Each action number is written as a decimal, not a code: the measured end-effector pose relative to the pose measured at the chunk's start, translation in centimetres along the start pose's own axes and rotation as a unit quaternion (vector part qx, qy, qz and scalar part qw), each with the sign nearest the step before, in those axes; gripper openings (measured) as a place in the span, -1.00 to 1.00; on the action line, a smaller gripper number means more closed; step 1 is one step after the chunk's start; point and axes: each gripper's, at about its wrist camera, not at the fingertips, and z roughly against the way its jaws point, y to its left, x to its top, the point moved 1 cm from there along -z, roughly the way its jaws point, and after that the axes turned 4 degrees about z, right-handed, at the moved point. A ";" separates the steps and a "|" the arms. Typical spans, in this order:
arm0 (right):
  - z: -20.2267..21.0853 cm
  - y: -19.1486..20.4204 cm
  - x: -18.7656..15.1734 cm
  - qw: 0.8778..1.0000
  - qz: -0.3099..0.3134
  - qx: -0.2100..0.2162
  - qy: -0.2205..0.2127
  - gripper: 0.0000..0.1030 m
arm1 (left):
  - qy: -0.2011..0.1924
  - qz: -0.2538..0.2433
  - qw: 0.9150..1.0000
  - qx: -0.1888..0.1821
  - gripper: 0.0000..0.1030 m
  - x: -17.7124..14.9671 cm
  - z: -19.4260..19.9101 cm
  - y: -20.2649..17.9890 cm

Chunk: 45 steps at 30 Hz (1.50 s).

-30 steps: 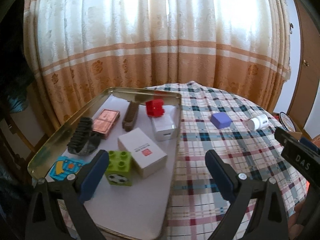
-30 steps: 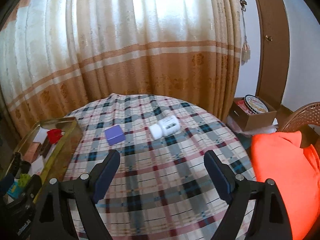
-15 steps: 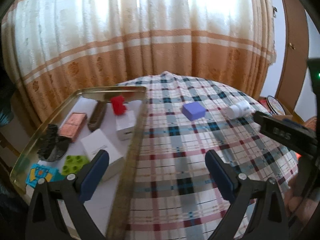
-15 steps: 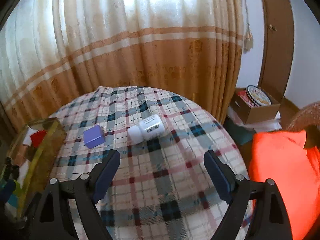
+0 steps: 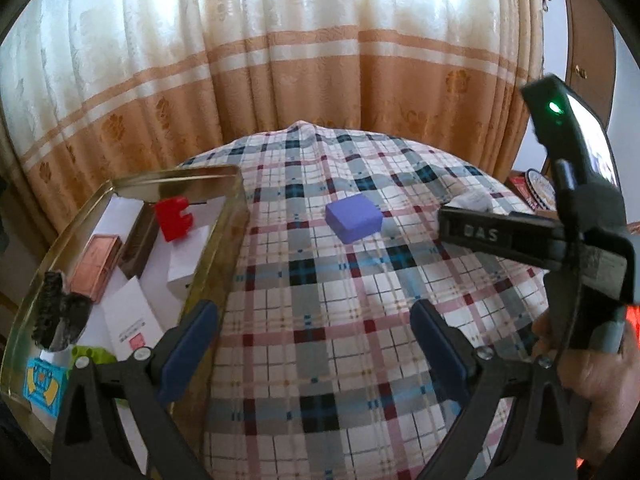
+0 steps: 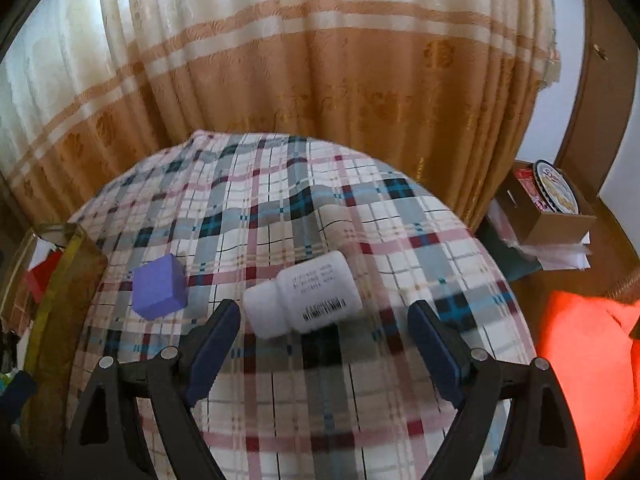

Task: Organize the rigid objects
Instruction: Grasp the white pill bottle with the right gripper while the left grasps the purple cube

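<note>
Both hand-held grippers gape wide, holding nothing: left (image 5: 314, 334), right (image 6: 324, 334). The white plastic pill bottle (image 6: 305, 294) lies on its side on the plaid-clothed counter (image 6: 360, 400) just ahead of the right one. The purple cube (image 5: 353, 218) sits farther. The gold metal tray (image 5: 216, 256) holds a red block (image 5: 174, 222), white boxes (image 5: 128, 320), and partly hidden items.

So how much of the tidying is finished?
Mostly done: the tray holds the red piece and several boxes. In hand: the right claw, open, is nearing the white bottle. Left: that bottle and the purple block on the cloth.
</note>
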 end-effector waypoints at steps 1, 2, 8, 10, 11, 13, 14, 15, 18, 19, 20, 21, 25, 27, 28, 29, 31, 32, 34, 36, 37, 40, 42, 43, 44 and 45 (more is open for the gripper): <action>-0.4 0.2 0.2 1.000 0.006 0.002 0.003 0.70 | 0.004 -0.002 1.000 0.002 0.91 0.1 -0.3 -0.1; -0.7 0.4 0.3 1.000 0.013 0.004 0.006 0.70 | 0.009 -0.001 1.000 0.003 0.91 0.1 -0.7 -0.1; -2.2 1.4 0.6 0.999 0.041 0.013 0.025 0.70 | 0.029 0.009 1.000 0.008 0.91 0.7 -2.5 0.0; -2.2 1.7 0.6 0.999 0.046 0.015 0.022 0.67 | 0.031 0.011 0.999 0.008 0.91 0.9 -2.8 -0.1; -2.2 1.8 0.6 0.998 0.049 0.013 0.022 0.60 | 0.033 0.013 0.999 0.008 0.91 1.0 -3.0 0.0; -2.1 1.8 0.6 0.999 0.049 0.014 0.019 0.49 | 0.033 0.015 0.999 0.009 0.91 1.3 -3.3 -0.1; -2.0 1.7 0.7 0.999 0.047 0.014 0.018 0.39 | 0.034 0.015 0.999 0.010 0.91 1.4 -3.5 -0.1; -2.0 1.6 0.7 0.999 0.044 0.013 0.016 0.34 | 0.034 0.015 0.999 0.012 0.91 1.5 -3.6 -0.2; -2.0 1.6 0.7 0.999 0.041 0.015 0.015 0.25 | 0.034 0.017 0.999 0.018 0.91 1.7 -4.0 -0.2; -2.0 1.6 0.7 0.999 0.042 0.019 0.014 0.25 | 0.035 0.018 0.999 0.018 0.91 1.8 -4.1 -0.2; -2.0 1.6 0.7 0.999 0.041 0.022 0.013 0.25 | 0.036 0.019 0.999 0.017 0.91 1.9 -4.2 -0.3; -1.9 1.5 0.6 0.999 0.038 0.025 0.012 0.25 | 0.036 0.021 0.999 0.018 0.91 2.1 -4.4 -0.2; -1.3 0.7 0.6 0.999 0.011 0.036 -0.008 0.24 | 0.039 0.037 0.998 0.018 0.91 3.0 -5.0 0.0; -0.5 0.1 0.6 0.999 -0.006 0.036 -0.032 0.25 | 0.042 0.052 0.998 0.011 0.91 3.8 -5.4 0.1; -0.1 -0.2 0.5 0.998 -0.015 0.032 -0.044 0.25 | 0.042 0.058 0.997 0.008 0.90 4.2 -5.6 0.1; 0.3 -0.5 0.5 0.998 -0.024 0.029 -0.056 0.25 | 0.042 0.055 0.998 0.011 0.90 4.6 -6.0 -0.2; 0.8 -1.3 0.5 0.996 -0.044 0.022 -0.071 0.25 | 0.043 0.046 0.998 0.010 0.90 5.3 -6.7 -0.9; 0.9 -1.7 0.5 0.996 -0.053 0.020 -0.075 0.25 | 0.048 0.045 0.998 0.006 0.89 5.6 -7.1 -1.2; 1.3 -2.3 0.5 0.994 -0.069 0.018 -0.085 0.25 | 0.055 0.051 0.997 0.002 0.87 6.1 -7.8 -1.5; 1.5 -2.5 0.5 0.993 -0.077 0.015 -0.092 0.25 | 0.061 0.060 0.996 0.004 0.81 6.5 -8.7 -1.6; 1.6 -2.6 0.5 0.992 -0.080 0.014 -0.094 0.25 | 0.067 0.065 0.996 0.006 0.73 6.7 -9.1 -1.7; 1.4 -2.6 0.6 0.992 -0.081 0.015 -0.092 0.25 | 0.096 0.089 0.991 0.004 0.64 7.0 -10.8 -1.7; 1.5 -2.7 0.6 0.992 -0.082 0.017 -0.094 0.25 | 0.102 0.094 0.990 0.013 0.59 7.0 -11.6 -1.8; 1.5 -2.8 0.6 0.992 -0.083 0.018 -0.095 0.25 | 0.099 0.088 0.991 0.018 0.50 7.0 -11.7 -2.1; 1.6 -2.8 0.5 0.992 -0.083 0.019 -0.095 0.25 | 0.097 0.077 0.992 0.023 0.50 7.0 -11.8 -2.5; 1.5 -2.9 0.5 0.992 -0.084 0.020 -0.095 0.25 | 0.090 0.070 0.993 0.020 0.50 6.9 -11.7 -2.8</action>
